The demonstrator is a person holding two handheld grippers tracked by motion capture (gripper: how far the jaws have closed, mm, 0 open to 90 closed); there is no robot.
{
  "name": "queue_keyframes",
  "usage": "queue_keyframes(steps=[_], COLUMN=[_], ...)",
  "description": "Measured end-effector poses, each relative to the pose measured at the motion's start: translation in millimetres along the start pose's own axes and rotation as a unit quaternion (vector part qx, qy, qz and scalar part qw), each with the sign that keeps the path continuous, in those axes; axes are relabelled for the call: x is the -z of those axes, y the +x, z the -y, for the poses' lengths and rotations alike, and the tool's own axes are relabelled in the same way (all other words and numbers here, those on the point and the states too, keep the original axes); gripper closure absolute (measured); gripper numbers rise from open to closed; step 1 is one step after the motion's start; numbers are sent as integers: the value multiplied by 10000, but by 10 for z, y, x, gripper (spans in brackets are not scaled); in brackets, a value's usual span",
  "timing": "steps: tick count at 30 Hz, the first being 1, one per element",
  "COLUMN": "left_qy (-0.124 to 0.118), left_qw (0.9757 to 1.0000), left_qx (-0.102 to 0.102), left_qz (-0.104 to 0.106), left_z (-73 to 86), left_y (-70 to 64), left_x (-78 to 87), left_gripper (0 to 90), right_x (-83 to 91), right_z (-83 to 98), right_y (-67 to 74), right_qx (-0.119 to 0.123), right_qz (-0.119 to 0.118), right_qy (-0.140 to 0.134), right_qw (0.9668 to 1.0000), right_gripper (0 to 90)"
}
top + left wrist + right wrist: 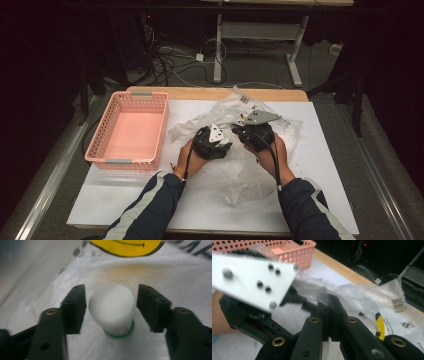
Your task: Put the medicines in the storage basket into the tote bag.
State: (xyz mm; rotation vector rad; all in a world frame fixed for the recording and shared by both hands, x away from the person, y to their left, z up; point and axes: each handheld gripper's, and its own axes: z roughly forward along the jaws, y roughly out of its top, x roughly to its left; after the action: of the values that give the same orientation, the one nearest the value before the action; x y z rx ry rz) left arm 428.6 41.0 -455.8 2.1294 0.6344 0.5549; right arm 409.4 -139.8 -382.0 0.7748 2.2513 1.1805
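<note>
Left gripper view | left tool spread around white bottle, untouched | right tool pinching plastic bag | bottle still inside; pink basket empty, extraction pending.

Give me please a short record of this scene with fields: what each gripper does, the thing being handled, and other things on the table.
left gripper: open, jaws either side of a small white bottle, not pressing it
bottle: white cap, green band at its base, lying inside a clear plastic bag
right gripper: shut, pinching the bag's film
bag: crumpled, printed with a barcode and a yellow mark
basket: pink, perforated, on the table's left side
table: white sheet on wood
</note>
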Motion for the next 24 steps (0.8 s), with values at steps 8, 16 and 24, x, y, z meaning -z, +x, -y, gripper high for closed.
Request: queue_keyframes(steps=[8,16,24], left_qy=[-208,-811,4], left_qw=[9977,9937,9987], left_qx=[-640,-762,-427], left_qz=[118,-129,-261], left_z=[-84,-69,71], left_y=[-195,-160,149], left_x=[408,1031,1051], left_gripper=[312,239,187], right_x=[16,49,172], right_z=[66,131,110], right_y=[35,87,140], right_qx=[54,46,173], right_qz=[-124,-332,-503], right_qy=[55,168,88], right_qw=[9999,9993,9985], right_gripper=[900,900,900])
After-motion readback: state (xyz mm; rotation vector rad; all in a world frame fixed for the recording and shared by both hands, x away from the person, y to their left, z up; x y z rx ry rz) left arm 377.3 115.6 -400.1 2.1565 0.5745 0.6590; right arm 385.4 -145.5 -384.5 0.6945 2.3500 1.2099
